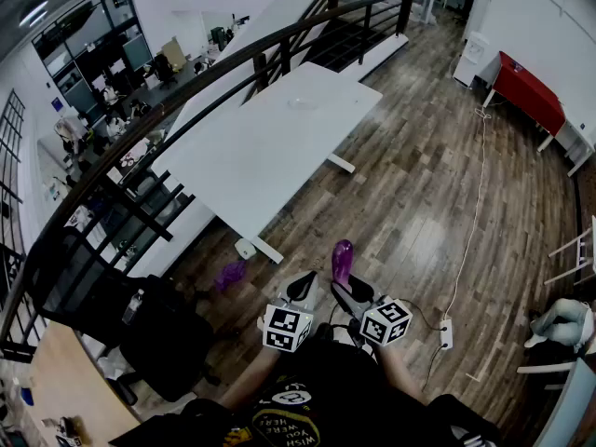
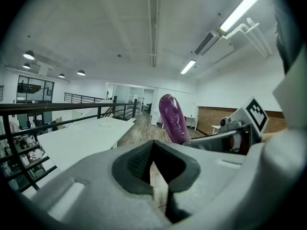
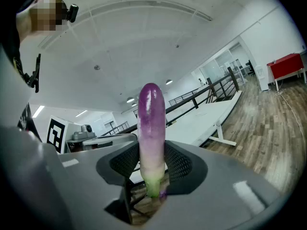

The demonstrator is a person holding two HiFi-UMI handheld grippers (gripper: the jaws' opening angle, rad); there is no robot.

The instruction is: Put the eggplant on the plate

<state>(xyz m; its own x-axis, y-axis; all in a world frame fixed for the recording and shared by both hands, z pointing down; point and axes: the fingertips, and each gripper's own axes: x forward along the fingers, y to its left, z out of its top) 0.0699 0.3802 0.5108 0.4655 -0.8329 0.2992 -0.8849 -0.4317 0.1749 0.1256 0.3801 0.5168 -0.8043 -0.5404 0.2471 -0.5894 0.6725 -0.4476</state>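
Note:
A long purple eggplant (image 1: pixel 342 263) with a pale green stem end stands upright between the jaws of my right gripper (image 1: pixel 344 289), which is shut on its lower part. In the right gripper view the eggplant (image 3: pixel 151 128) rises between the dark pads of that gripper (image 3: pixel 151 166). My left gripper (image 1: pixel 300 288) hangs just left of it, shut, with nothing between its pads (image 2: pixel 132 164). From the left gripper view the eggplant (image 2: pixel 172 118) shows ahead to the right. A faint clear round plate (image 1: pixel 304 102) lies far off on the white table (image 1: pixel 251 156).
A black railing (image 1: pixel 140 156) runs along the table's left side over a lower floor. A small purple thing (image 1: pixel 231 273) lies on the wood floor by the table's foot. A white cable and power strip (image 1: pixel 445 333) lie at the right, and a red table (image 1: pixel 529 91) stands beyond.

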